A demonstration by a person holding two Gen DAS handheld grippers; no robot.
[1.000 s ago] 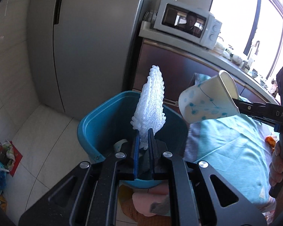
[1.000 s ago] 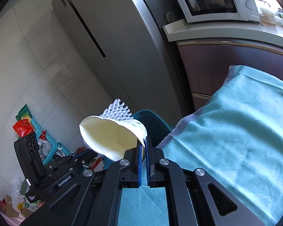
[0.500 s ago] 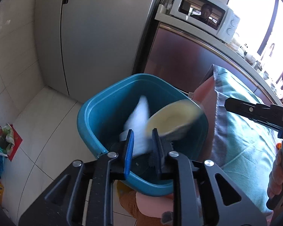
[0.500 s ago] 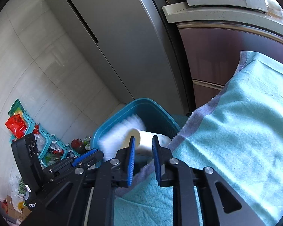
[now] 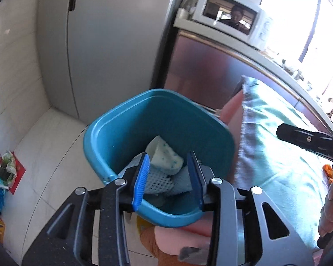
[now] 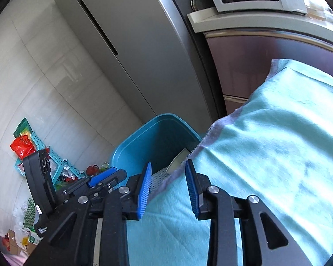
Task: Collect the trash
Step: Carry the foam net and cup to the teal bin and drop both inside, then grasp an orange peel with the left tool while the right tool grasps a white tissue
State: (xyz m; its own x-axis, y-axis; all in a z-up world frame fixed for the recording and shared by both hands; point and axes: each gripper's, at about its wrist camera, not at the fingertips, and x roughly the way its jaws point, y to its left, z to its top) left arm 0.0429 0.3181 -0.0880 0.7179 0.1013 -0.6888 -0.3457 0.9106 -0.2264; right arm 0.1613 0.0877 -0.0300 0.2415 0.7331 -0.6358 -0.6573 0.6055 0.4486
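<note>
A teal bin (image 5: pixel 113 137) stands on the floor beside the table's corner. Inside it lie a white foam net (image 5: pixel 158 180) and a paper cup with blue dots (image 5: pixel 166 157). My left gripper (image 5: pixel 168 164) hangs over the bin's near rim, jaws opening, nothing gripped between its blue pads. My right gripper (image 6: pixel 168 170) hovers above the table's edge by the bin (image 6: pixel 142 139), jaws opening too, with nothing in them. From that side only the cup's rim (image 6: pixel 177 158) and a bit of net (image 6: pixel 158 176) show in the bin. The right gripper (image 5: pixel 308 138) also pokes in at the left wrist view's right side.
A turquoise cloth (image 6: pixel 277 146) covers the table. A grey fridge (image 5: pixel 113 44) and a brown cabinet (image 5: pixel 202 66) with a microwave (image 5: pixel 230 17) stand behind the bin. Bags and a basket of clutter (image 6: pixel 33 150) lie on the floor by the wall. A hand (image 5: pixel 330 212) holds the right gripper's handle.
Both grippers let go: the foam net left the left gripper and the cup left the right one, and both dropped into the bin. The left gripper sank toward the bin.
</note>
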